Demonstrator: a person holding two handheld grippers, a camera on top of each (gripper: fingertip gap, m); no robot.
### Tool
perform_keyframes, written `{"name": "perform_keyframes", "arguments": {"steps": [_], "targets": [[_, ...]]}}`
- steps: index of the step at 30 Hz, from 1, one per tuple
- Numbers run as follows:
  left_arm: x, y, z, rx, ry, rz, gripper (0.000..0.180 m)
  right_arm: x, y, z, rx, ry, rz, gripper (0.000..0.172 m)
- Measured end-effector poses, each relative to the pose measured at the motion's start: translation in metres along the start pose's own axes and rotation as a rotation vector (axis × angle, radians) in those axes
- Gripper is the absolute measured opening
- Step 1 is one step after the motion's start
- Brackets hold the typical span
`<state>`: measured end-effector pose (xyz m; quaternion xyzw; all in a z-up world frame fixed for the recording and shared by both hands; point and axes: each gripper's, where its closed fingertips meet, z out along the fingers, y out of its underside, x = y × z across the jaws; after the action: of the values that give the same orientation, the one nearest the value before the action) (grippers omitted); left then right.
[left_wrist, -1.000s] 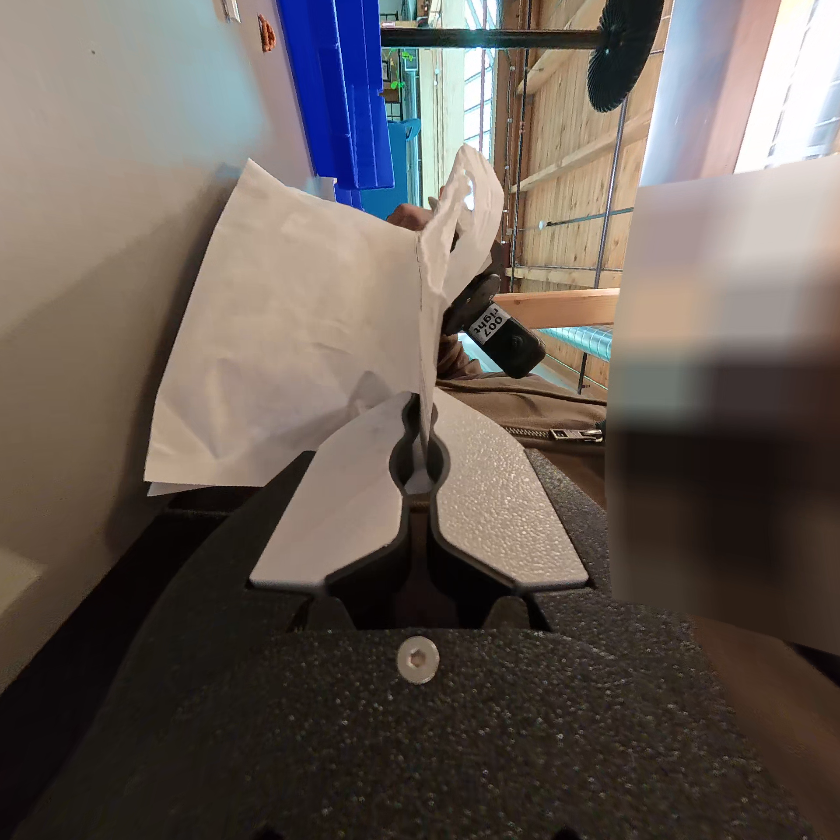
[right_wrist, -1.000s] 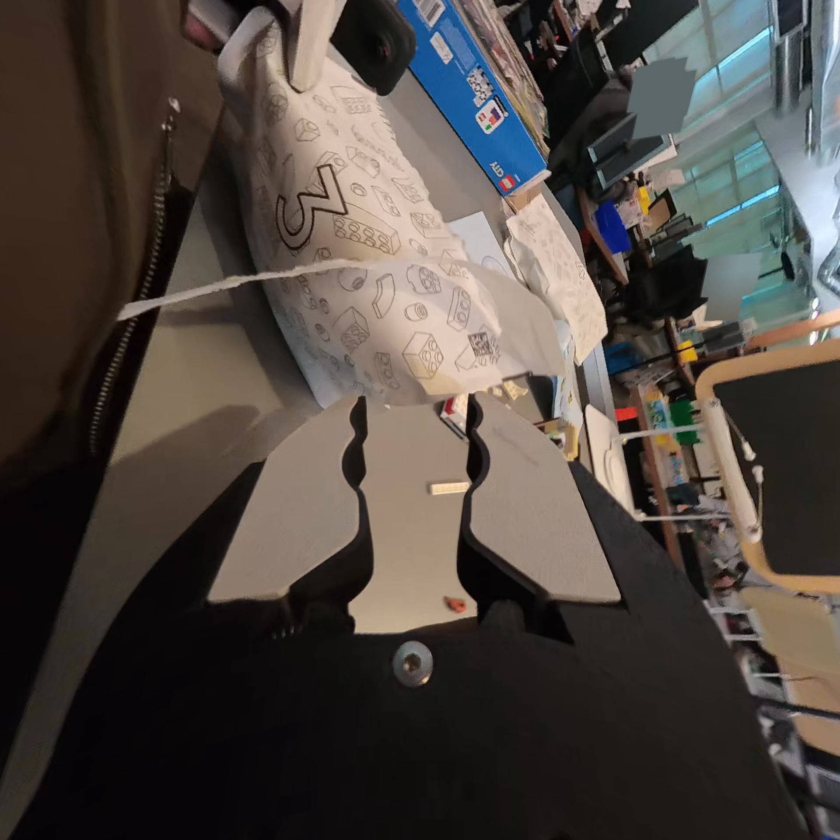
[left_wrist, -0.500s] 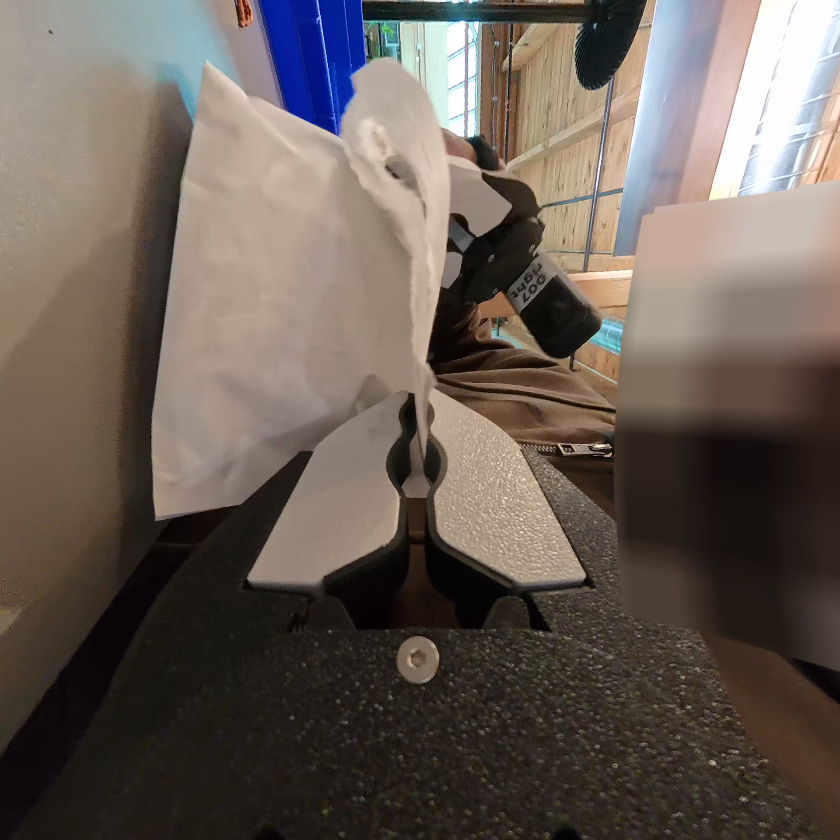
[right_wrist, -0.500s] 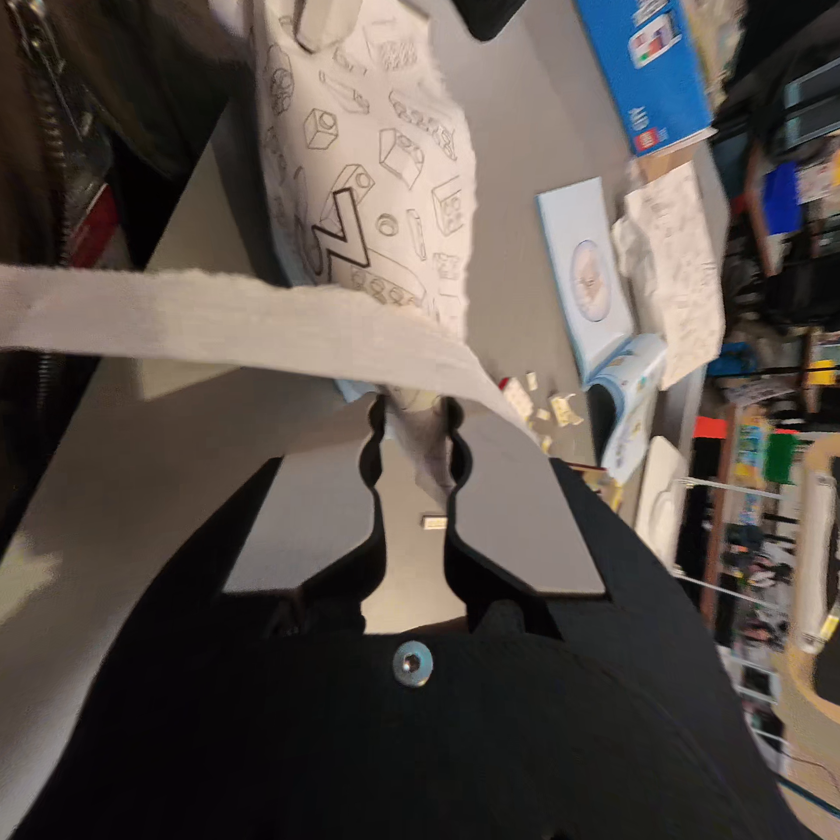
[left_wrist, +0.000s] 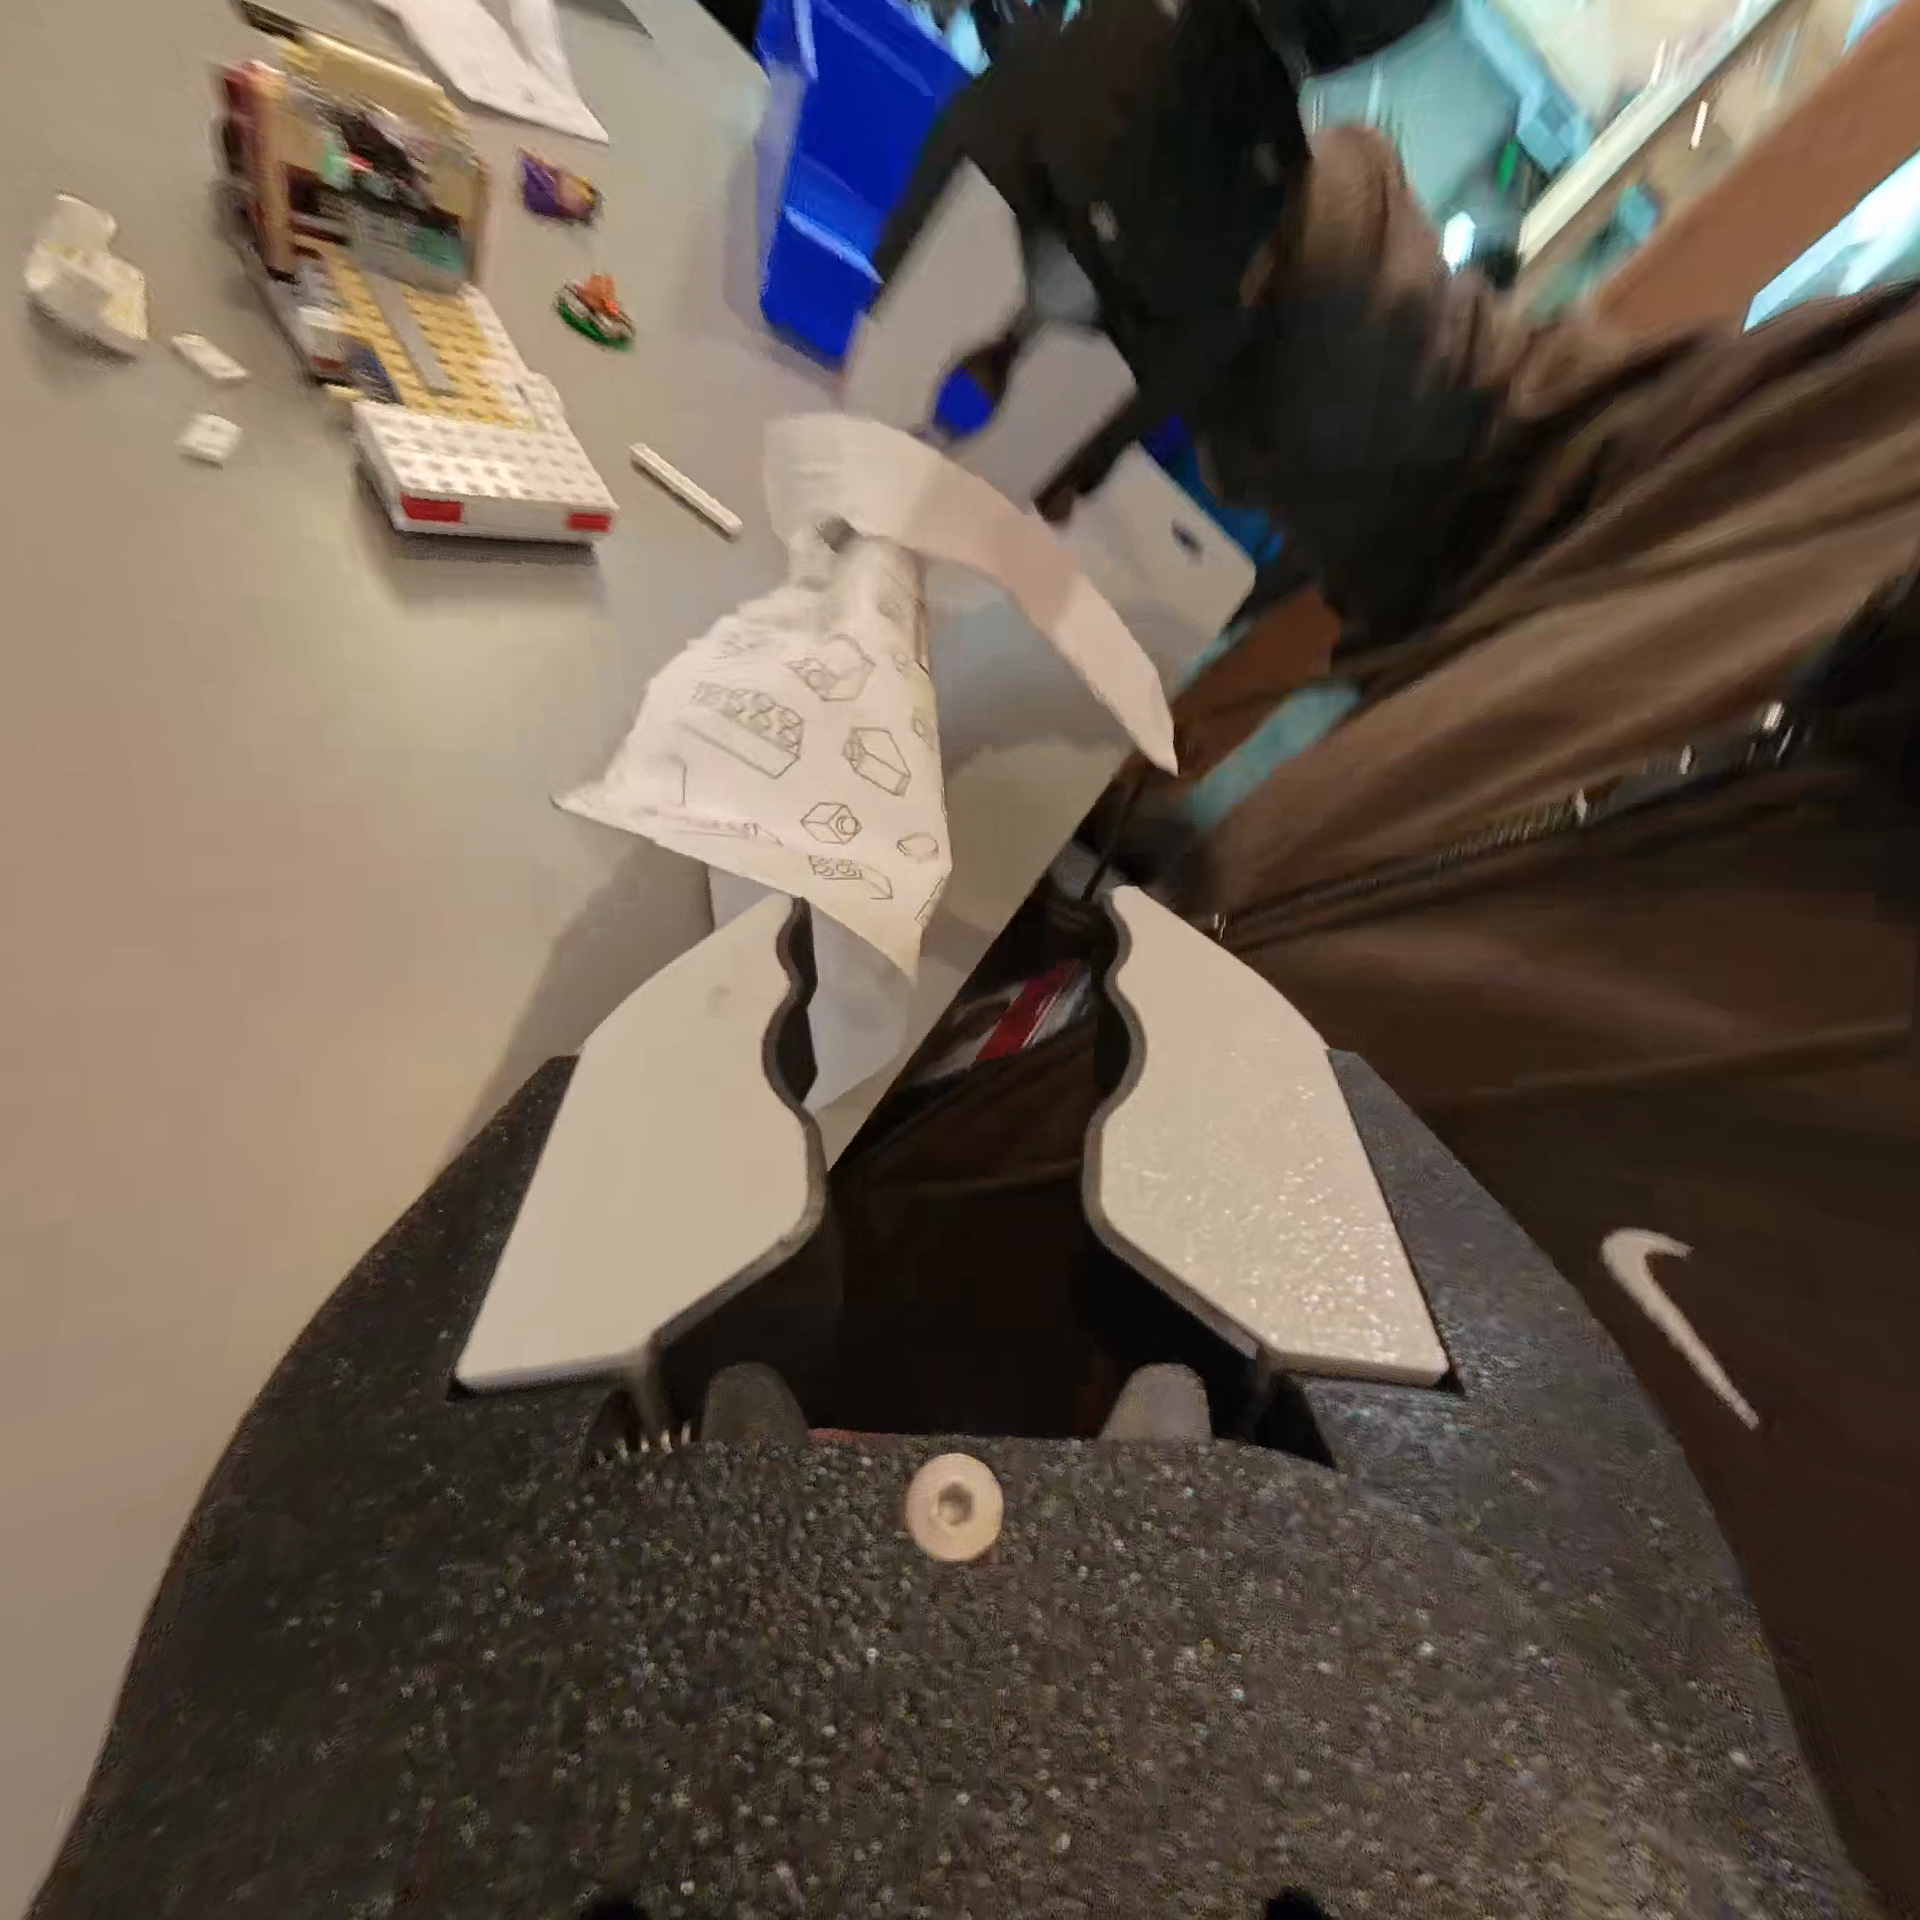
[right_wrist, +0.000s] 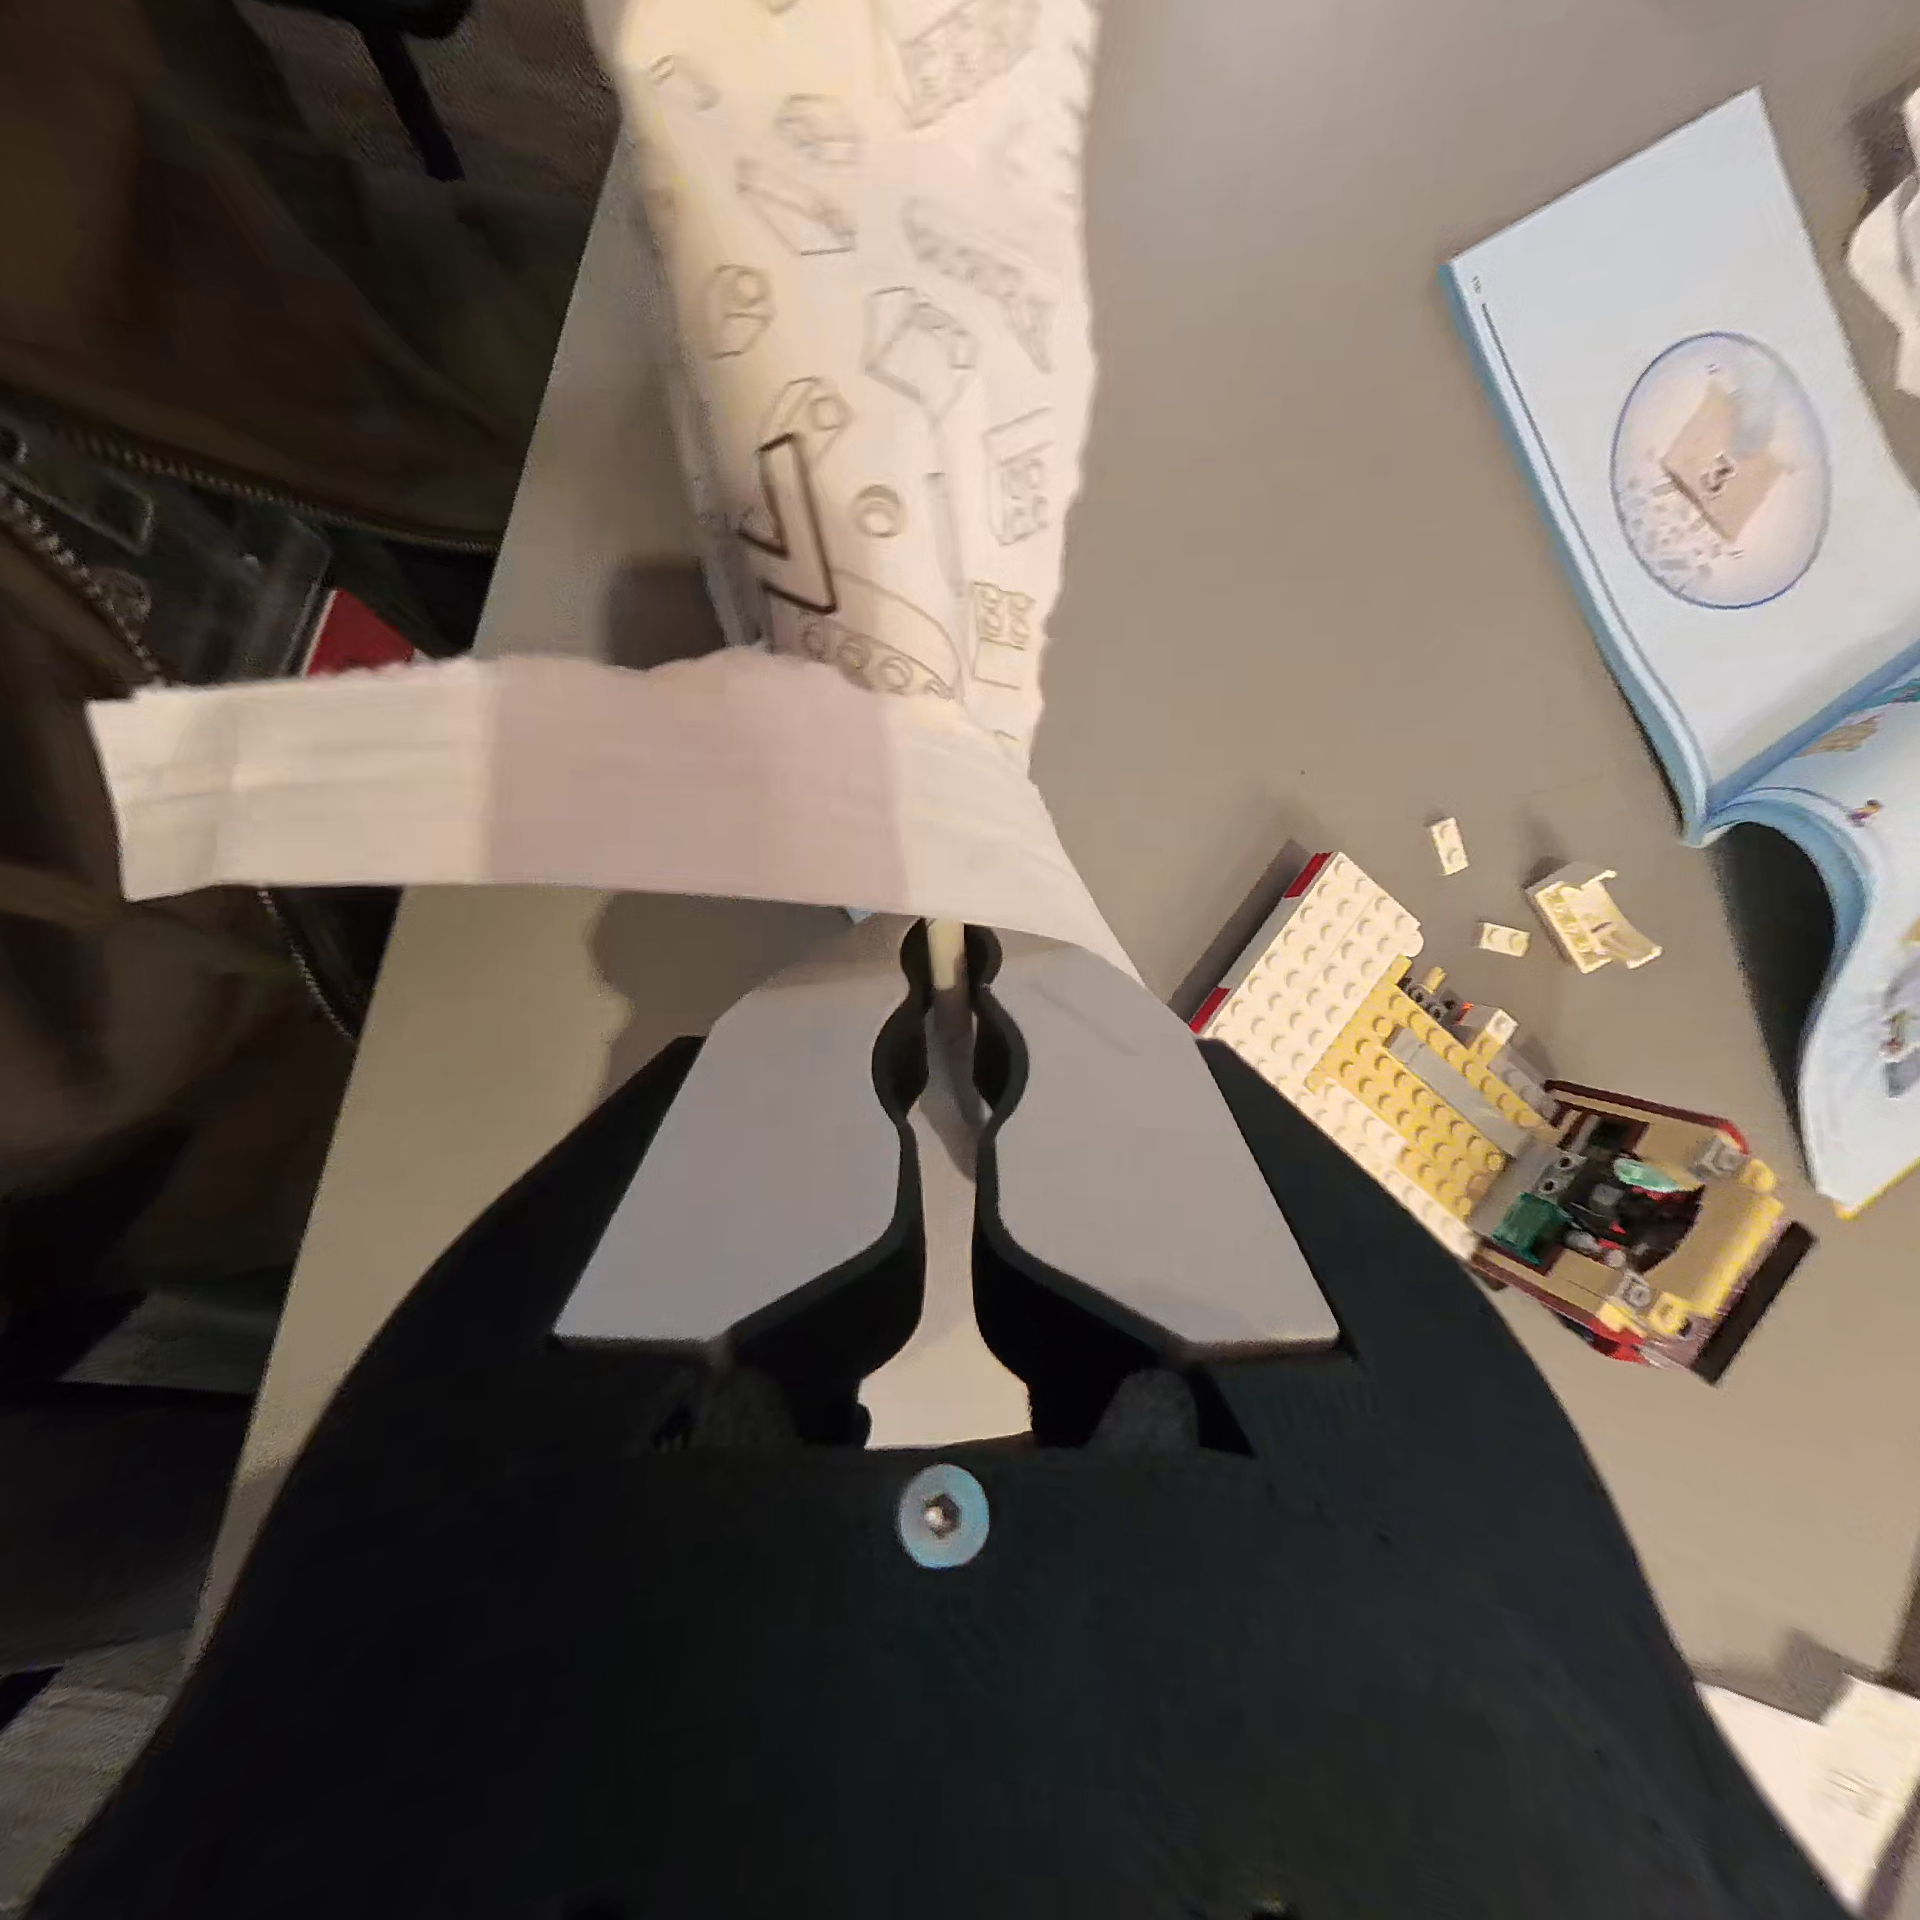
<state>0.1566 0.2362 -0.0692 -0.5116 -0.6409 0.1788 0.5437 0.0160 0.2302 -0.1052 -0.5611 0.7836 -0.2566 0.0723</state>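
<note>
A white paper bag (left_wrist: 790, 748) printed with brick drawings hangs over the grey table (left_wrist: 208, 831). A torn paper strip (left_wrist: 966, 520) trails from its top. My left gripper (left_wrist: 951, 904) is open. The bag's lower corner dips between its fingers near the left finger (left_wrist: 665, 1091), and no pad presses on it. My right gripper (right_wrist: 948, 940) is shut on the bag's torn end. The bag (right_wrist: 894, 343) stretches away from its fingertips, and the strip (right_wrist: 499, 790) lies across just ahead of them. The right gripper also shows blurred in the left wrist view (left_wrist: 997, 312), above the bag.
A partly built brick model (right_wrist: 1455, 1091) and loose white bricks (right_wrist: 1590, 914) lie on the table (right_wrist: 1299, 520), with an open light-blue booklet (right_wrist: 1704, 468) beyond. The model (left_wrist: 416, 312) and a blue bin (left_wrist: 842, 177) show in the left wrist view. A person's brown jacket (left_wrist: 1558, 935) is alongside. About 15 cm separates my left fingertips from my right. The left gripper is farther from the partly built brick model (right_wrist: 1455, 1091), some 30 cm, than the right, some 15 cm. Look for it in the left wrist view (left_wrist: 400, 325) too.
My left gripper was shut on the bag's edge and has opened, letting it go. My right gripper has closed on the bag's other end. Both views have swung towards the table.
</note>
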Motion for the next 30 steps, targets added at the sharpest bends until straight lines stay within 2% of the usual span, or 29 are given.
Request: {"name": "perform_keyframes", "arguments": {"steps": [4,8,11,16,19,22,27,28,30], "targets": [[0.023,0.032,0.014,-0.184,0.142,0.107,0.034,0.010,0.001,0.005,0.001,-0.083,0.136,0.003],[0.035,0.058,0.032,-0.310,0.209,0.149,0.032,0.020,0.001,0.008,0.028,-0.140,0.263,0.002],[0.044,0.060,0.027,-0.356,0.209,0.248,0.033,0.026,0.002,0.007,0.039,-0.130,0.320,0.002],[0.052,0.041,0.006,-0.305,0.174,0.364,0.030,0.026,0.004,0.006,0.041,-0.104,0.334,0.002],[0.046,0.046,0.027,-0.371,0.138,0.409,0.030,0.022,0.000,0.009,0.044,-0.097,0.306,0.002],[0.030,0.024,0.054,-0.362,-0.001,0.483,0.032,0.022,-0.004,0.011,0.038,-0.061,0.287,0.002],[0.022,-0.049,0.063,-0.214,-0.166,0.567,0.048,0.019,-0.009,0.010,0.037,0.032,0.223,0.002],[0.011,-0.055,0.061,-0.239,-0.218,0.591,0.055,0.017,-0.010,0.009,0.046,0.047,0.197,0.002],[-0.010,-0.050,0.060,-0.374,-0.256,0.609,0.074,0.012,-0.014,0.007,0.065,0.071,0.159,0.002]]}}
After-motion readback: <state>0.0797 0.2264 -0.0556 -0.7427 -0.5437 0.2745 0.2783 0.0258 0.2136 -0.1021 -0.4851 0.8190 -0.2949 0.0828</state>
